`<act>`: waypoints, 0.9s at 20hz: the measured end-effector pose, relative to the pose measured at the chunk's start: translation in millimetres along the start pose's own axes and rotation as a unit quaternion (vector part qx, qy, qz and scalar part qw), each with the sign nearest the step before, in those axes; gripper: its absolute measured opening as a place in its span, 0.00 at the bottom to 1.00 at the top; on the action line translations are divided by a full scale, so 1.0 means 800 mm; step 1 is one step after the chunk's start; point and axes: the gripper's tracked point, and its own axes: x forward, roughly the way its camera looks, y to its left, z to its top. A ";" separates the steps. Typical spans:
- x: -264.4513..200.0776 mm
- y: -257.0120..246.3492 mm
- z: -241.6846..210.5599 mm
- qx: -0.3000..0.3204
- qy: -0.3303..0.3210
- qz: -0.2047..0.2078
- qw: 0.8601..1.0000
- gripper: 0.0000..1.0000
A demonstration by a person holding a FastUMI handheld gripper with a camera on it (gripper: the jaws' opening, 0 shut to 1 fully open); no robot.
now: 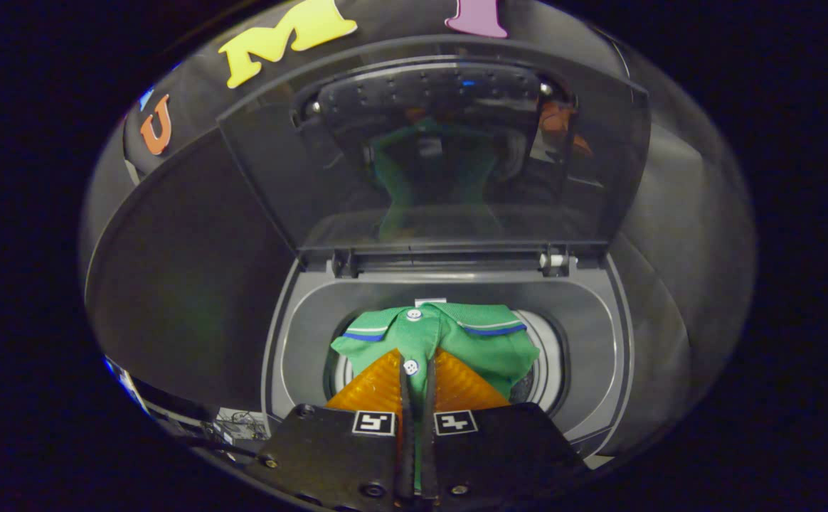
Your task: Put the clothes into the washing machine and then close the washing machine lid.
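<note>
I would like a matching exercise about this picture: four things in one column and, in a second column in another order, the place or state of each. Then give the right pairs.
Things
1. washing machine lid
2. green shirt
3. gripper
4. drum opening

Places or states
A. shut on the cloth, both fingers pressed together on it
B. raised, standing open behind the tub
C. held over the tub, collar with a white button toward the hinge
D. round, lying under the hanging cloth

Pairs: 1-B, 2-C, 3-A, 4-D
</note>
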 end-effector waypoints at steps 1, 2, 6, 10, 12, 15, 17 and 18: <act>0.005 -0.002 -0.008 0.003 0.012 -0.003 1.000 0.07; 0.011 -0.004 -0.011 0.006 0.020 -0.006 1.000 0.07; 0.029 -0.005 -0.032 0.021 0.049 -0.013 0.998 0.07; 0.037 -0.011 -0.045 0.042 0.080 -0.024 0.996 0.07; 0.036 -0.013 -0.046 0.041 0.087 -0.030 0.995 0.07; 0.036 -0.012 -0.046 0.035 0.092 -0.031 0.995 0.09; 0.037 -0.011 -0.046 0.035 0.093 -0.027 0.995 0.13; 0.034 -0.009 -0.048 0.032 0.095 -0.022 0.995 0.15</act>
